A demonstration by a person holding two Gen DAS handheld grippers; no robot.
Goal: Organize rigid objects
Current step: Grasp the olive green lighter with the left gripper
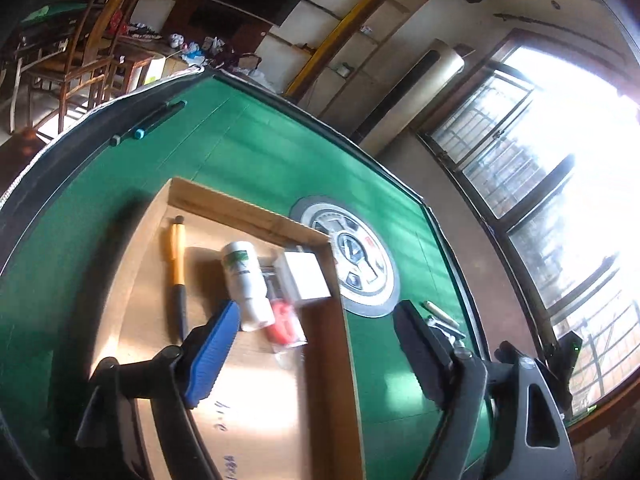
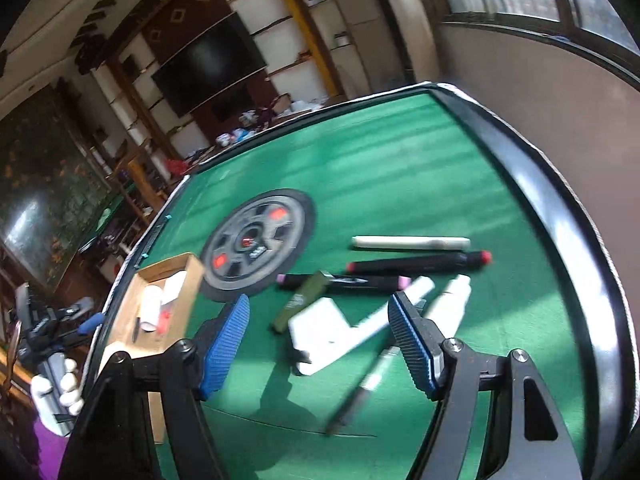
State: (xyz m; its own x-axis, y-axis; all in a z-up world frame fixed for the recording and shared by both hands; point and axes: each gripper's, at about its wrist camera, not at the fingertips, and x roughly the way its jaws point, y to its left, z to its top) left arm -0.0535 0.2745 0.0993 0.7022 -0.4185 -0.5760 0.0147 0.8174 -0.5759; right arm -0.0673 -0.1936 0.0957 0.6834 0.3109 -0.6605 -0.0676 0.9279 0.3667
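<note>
Right gripper (image 2: 320,344), jaws spread and empty, hovers over the green table (image 2: 400,184). A white flat box (image 2: 316,332) lies between its fingers. Just beyond it, an olive bar (image 2: 300,304) runs diagonally. Black markers (image 2: 416,264) and a white marker (image 2: 412,243) lie crosswise. Left gripper (image 1: 316,344), also spread and empty, tilts over the cardboard box (image 1: 248,216), where a white bottle (image 1: 246,284) and a yellow pen (image 1: 178,264) lie lengthwise, away from it.

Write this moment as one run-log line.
left gripper: open, over cardboard box | right gripper: open, over white adapter | markers still on table
</note>
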